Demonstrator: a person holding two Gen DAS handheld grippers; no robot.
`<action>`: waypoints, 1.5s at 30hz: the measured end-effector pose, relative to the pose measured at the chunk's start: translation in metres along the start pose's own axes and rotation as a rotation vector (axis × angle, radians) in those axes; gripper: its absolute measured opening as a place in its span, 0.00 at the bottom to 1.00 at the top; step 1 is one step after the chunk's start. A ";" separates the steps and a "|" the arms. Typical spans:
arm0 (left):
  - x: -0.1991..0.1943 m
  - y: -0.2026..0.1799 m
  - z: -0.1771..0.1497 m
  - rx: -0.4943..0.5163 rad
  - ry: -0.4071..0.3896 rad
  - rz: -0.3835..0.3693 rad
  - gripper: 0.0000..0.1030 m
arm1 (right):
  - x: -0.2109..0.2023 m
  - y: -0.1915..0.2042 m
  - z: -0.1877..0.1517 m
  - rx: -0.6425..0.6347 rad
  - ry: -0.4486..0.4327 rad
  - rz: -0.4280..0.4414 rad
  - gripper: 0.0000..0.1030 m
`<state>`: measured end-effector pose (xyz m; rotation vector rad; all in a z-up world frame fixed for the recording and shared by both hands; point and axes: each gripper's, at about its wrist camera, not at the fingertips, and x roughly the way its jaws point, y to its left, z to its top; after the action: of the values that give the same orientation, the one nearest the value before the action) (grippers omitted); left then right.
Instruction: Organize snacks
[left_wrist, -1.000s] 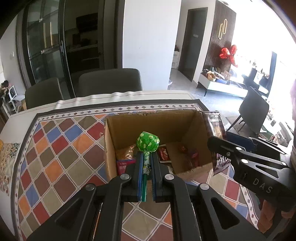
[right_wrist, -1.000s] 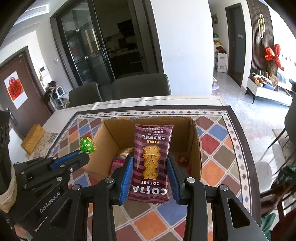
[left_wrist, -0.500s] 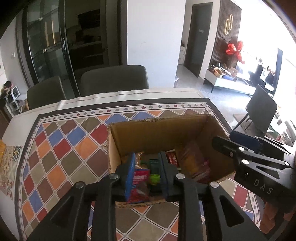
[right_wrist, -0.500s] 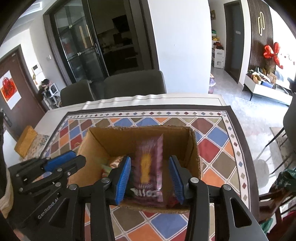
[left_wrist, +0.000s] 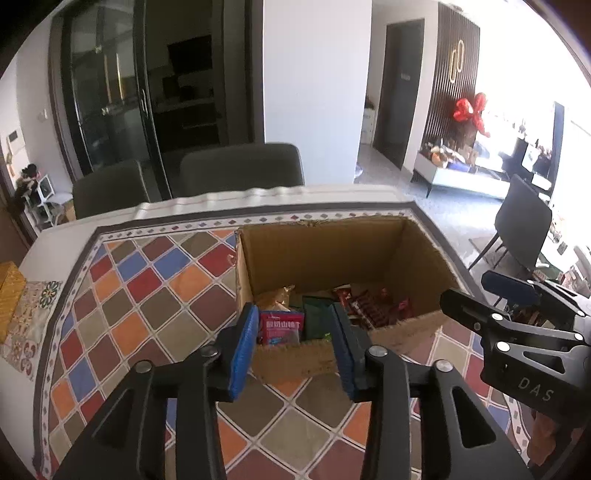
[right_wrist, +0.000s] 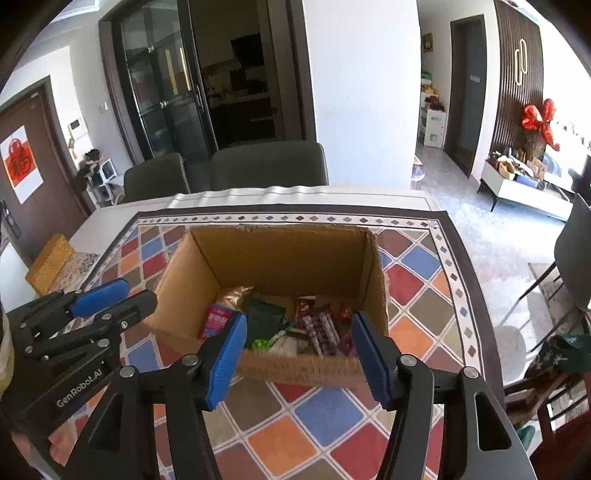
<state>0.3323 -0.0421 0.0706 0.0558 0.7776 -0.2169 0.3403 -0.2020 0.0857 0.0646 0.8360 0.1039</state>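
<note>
- My left claw (left_wrist: 293, 341) stands partly open with nothing between its blue pads; its jaws have just been opening, and through the gap I see only the near wall of the cardboard box (left_wrist: 325, 258).
- My right claw (right_wrist: 299, 354) is open wider and also holds nothing; its jaws have just been opening too.
- The snacks now lie inside the box: the striped brown coffee-biscuit packet (right_wrist: 325, 330) lies flat toward the right side, a dark green packet (right_wrist: 264, 317) is in the middle, and a red packet (left_wrist: 280, 326) leans at the left.
- A small bright green piece (right_wrist: 264, 343) shows at the near edge (I think it is the lollipop, but I cannot be sure).
- I judge that the dropping step is finished for both hands. The next move calls for lifting both claws away from the box and searching for more snacks to collect.
- The box stands on the checkered cloth (right_wrist: 325, 417) of the worktop, and I see no loose snack on the cloth in either view.
- Hidden things: the near wall of the box covers the front part of its floor, and my own claws cover the cloth just before me.
- In the left view the right claw (left_wrist: 517, 332) is cut by the picture edge, so its pads are hard to make out there.
</note>
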 end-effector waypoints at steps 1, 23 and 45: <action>-0.007 -0.001 -0.004 0.002 -0.014 0.005 0.43 | -0.007 0.000 -0.005 0.001 -0.010 -0.003 0.61; -0.129 -0.027 -0.105 -0.001 -0.268 0.062 0.94 | -0.130 -0.001 -0.113 0.022 -0.248 -0.111 0.85; -0.191 -0.039 -0.143 0.020 -0.384 0.079 1.00 | -0.196 0.006 -0.163 0.019 -0.398 -0.114 0.91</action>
<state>0.0928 -0.0285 0.1038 0.0616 0.3896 -0.1540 0.0881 -0.2168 0.1214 0.0528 0.4418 -0.0246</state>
